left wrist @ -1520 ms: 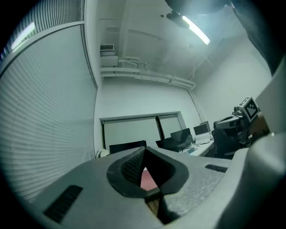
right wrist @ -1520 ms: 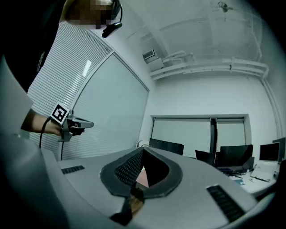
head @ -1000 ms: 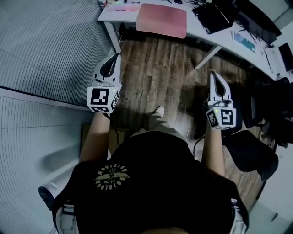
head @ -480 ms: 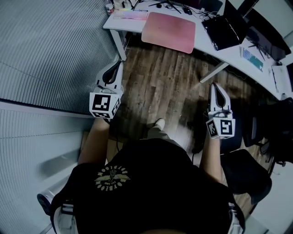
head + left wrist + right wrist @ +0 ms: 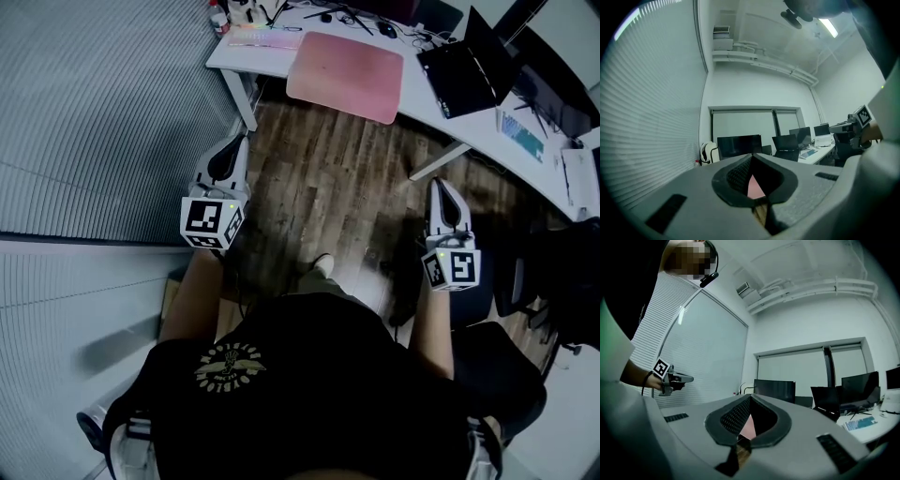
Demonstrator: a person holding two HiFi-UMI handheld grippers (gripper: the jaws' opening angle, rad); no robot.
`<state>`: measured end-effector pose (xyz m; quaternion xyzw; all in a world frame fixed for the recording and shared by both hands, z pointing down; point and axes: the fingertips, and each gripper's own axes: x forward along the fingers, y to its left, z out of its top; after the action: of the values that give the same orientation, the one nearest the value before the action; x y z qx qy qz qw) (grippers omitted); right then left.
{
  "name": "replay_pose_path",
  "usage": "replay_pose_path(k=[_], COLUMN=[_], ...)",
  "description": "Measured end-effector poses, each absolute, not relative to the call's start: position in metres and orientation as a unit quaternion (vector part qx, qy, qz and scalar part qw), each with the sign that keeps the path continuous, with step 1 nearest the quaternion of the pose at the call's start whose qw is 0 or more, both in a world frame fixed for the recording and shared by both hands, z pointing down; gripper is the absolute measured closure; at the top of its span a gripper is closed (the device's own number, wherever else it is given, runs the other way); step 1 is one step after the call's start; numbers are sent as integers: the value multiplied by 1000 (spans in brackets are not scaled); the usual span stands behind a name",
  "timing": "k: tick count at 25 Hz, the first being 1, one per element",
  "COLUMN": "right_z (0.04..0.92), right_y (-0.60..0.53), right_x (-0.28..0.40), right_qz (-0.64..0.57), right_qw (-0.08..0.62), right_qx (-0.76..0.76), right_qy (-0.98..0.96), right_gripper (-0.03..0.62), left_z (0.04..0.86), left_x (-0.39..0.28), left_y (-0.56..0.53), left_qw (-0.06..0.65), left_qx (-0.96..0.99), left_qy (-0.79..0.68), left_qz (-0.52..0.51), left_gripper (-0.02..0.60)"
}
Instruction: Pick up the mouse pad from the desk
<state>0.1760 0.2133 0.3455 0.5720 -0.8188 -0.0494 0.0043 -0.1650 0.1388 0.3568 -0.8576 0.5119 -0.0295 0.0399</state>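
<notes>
Pink rectangular mouse pad [image 5: 345, 77] now sits lower in the head view than a second ago, and more of the white tabletop [image 5: 246, 54] shows. Both tools are nearer the tabletop but still well apart from it.

Hidden or cut off: the tabletop's far side runs out of the top of the frame. The person's torso covers the lower floor. The pad's near edge lies at or just past the tabletop's front edge, can't tell which.

The head view shows the whole pad lying flat, left of an open black laptop [image 5: 466, 75]. The gripper views show the pad only as a pink sliver through the hollow behind each tool's tips. They also show black monitors [image 5: 739, 144] along the back, and each catches the other tool off to the side.

Left tool [image 5: 241, 141] and right tool [image 5: 438, 185] are held level over the brown wooden floor [image 5: 347, 197], forearms out on either side of the body, pointing at the tabletop. Both tools' jaws are pressed together with nothing gripped.
</notes>
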Motion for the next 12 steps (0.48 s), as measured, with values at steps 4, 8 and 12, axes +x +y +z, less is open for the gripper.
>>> replay_pose_path(k=[4,8,12], right_z=[346,341,336], right_y=[197,181,164], right_x=[187,205,223], right_qz=[-47,-44,-49], right_qw=[-2,-8,-14], right_qx=[574,577,577], right_qy=[-817,-816,-815], right_gripper=[599,599,600], left_z=[358,351,345], left_x=[-159,-148,-139], left_y=[121,104,87], left_qw=[36,35,37], left_qx=[-858,-856,-852], left_qy=[512,514,522], left_qz=[-27,-29,-26], left_gripper=[575,575,575])
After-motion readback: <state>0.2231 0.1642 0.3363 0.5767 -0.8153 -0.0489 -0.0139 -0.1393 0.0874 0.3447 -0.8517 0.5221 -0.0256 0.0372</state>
